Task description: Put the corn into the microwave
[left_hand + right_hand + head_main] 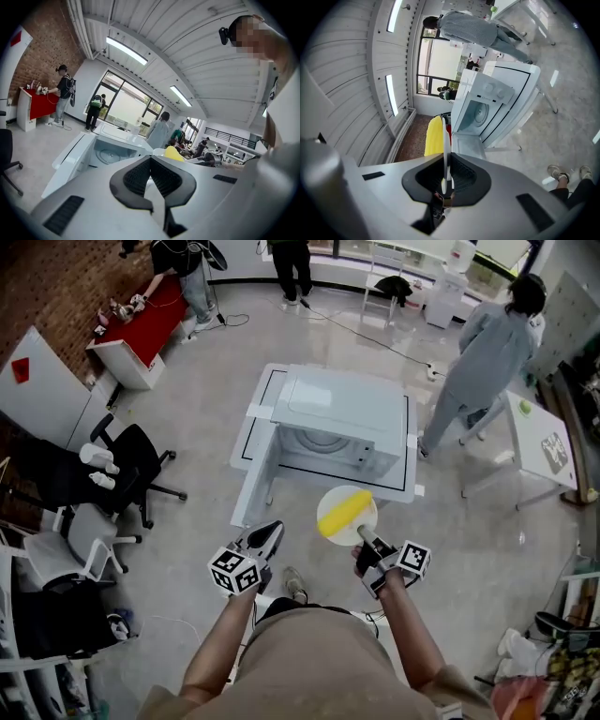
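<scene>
A yellow corn cob [345, 513] lies on a white plate [337, 495]. My right gripper [364, 535] is shut on the plate's near rim and holds it in the air just in front of the white microwave [342, 418]. The microwave's door [255, 484] hangs open at the left, and its cavity with the turntable faces me. In the right gripper view the plate [446, 140] stands edge-on between the pads, with the corn [435, 136] to its left and the microwave [487, 108] beyond. My left gripper [270, 532] is shut and empty, near the door; its own view shows the microwave [108, 150] and corn [174, 152].
The microwave stands on a low white table [412, 456]. A black office chair [131, 465] is on the left. A person in grey [487, 362] stands by another white table [539, 442] on the right. A red counter [141, 329] is at far left, with cables across the floor.
</scene>
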Demonstrator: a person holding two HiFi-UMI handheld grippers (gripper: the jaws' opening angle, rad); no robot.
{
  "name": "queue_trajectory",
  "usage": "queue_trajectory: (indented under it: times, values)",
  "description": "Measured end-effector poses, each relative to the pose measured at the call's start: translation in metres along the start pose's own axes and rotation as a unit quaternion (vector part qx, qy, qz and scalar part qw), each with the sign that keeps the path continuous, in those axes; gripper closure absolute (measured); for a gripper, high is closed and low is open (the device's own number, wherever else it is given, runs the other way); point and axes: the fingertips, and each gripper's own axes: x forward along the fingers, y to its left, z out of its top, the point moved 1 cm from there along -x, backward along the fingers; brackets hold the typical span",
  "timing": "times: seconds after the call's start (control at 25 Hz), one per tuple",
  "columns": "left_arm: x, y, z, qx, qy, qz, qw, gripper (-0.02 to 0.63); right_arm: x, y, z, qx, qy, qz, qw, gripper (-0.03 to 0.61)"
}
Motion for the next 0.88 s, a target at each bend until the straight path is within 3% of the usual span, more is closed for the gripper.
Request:
queue_trajectory:
  times: [0.56, 0.88]
  values:
    - [0.021, 0.023, 0.027, 0.004, -0.002, -0.026, 0.9996, 0.614, 0.052, -0.013, 0.005, 0.02, -0.004, -0.005, 1.0, 0.552]
    - [0.048, 0.041, 0.041, 0.019, 0.006, 0.016, 0.9997, 0.614, 0.083, -0.021, 0.026, 0.009, 0.044, -0.016, 0.999, 0.552]
